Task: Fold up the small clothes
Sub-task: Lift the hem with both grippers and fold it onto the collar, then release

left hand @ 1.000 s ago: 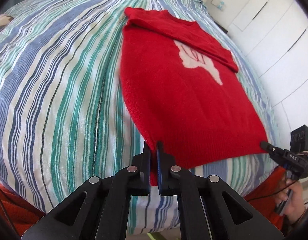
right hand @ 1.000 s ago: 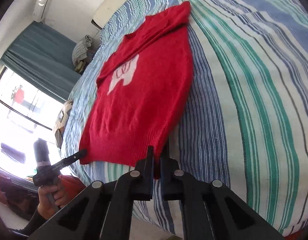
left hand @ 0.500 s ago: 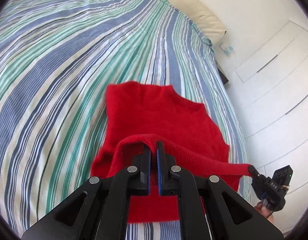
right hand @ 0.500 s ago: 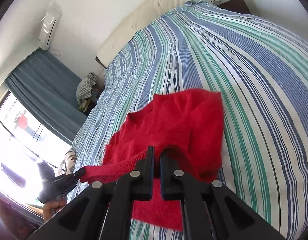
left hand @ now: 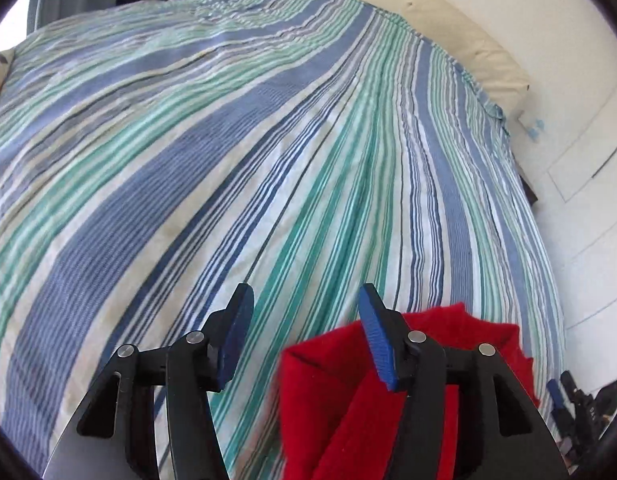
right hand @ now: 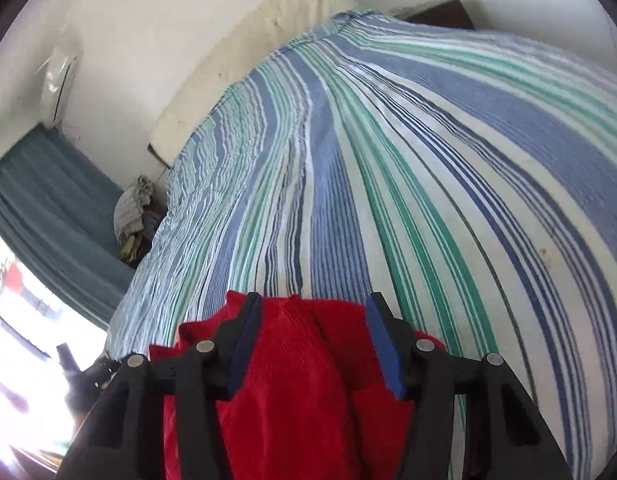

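A red knit sweater [left hand: 332, 404] lies folded over on the striped bed sheet [left hand: 228, 160]. In the left wrist view it sits at the bottom right, mostly under and behind my right finger. My left gripper [left hand: 304, 336] is open and empty, just left of the sweater's edge. In the right wrist view the sweater [right hand: 300, 380] lies directly below and between the fingers. My right gripper [right hand: 314, 340] is open and holds nothing. The other gripper shows at the far edge of each view [left hand: 580, 400].
The bed sheet [right hand: 388, 160] stretches ahead in both views. A cream pillow [left hand: 448, 36] lies at the head of the bed by the white wall. A pile of clothes [right hand: 132, 208] sits beside the bed near a blue curtain [right hand: 48, 208].
Both grippers carried the sweater's hem forward over its upper part, then opened and let it go. The sweater now lies folded in half.
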Demonstrator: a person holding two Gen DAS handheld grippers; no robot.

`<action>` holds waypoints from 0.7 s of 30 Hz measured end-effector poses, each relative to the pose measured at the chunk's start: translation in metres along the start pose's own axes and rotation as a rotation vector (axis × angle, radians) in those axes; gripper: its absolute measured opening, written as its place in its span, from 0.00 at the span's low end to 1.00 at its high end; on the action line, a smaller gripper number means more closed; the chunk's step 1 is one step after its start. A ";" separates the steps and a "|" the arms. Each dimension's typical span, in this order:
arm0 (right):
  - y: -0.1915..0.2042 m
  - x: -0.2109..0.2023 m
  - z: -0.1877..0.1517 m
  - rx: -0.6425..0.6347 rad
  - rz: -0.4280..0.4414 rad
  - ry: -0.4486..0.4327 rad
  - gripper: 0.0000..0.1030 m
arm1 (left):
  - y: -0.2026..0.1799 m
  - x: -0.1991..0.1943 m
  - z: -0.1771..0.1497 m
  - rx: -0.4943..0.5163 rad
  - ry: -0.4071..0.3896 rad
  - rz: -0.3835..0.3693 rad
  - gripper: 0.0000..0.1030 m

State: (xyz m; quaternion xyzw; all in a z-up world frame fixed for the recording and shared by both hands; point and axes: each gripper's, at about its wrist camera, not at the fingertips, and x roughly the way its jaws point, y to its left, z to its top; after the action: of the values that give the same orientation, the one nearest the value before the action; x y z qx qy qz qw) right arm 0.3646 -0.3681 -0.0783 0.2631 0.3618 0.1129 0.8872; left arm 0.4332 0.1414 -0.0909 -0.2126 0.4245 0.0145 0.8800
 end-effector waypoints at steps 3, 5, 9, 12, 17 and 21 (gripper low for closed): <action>0.041 -0.017 -0.021 -0.249 0.054 0.041 0.53 | -0.020 -0.023 -0.027 0.158 -0.013 -0.153 0.58; 0.063 -0.014 -0.046 -0.377 0.103 0.141 0.53 | -0.037 -0.024 -0.051 0.259 0.051 -0.223 0.70; 0.048 -0.012 -0.099 -0.493 -0.018 0.285 0.53 | -0.024 0.003 -0.078 0.307 0.142 0.001 0.70; 0.002 -0.046 -0.112 -0.413 -0.148 0.269 0.47 | 0.020 -0.022 -0.077 0.160 0.135 0.017 0.68; -0.007 -0.135 -0.143 -0.366 -0.180 0.164 0.59 | 0.023 -0.115 -0.125 0.216 0.026 0.000 0.88; 0.003 -0.176 -0.199 -0.317 -0.162 0.144 0.61 | 0.013 -0.150 -0.202 0.253 0.058 -0.023 0.89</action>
State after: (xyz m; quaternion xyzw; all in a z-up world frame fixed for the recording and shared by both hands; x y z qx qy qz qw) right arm 0.0992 -0.3580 -0.0939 0.0816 0.4221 0.1154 0.8954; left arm 0.1850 0.0986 -0.0930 -0.1053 0.4456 -0.0552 0.8873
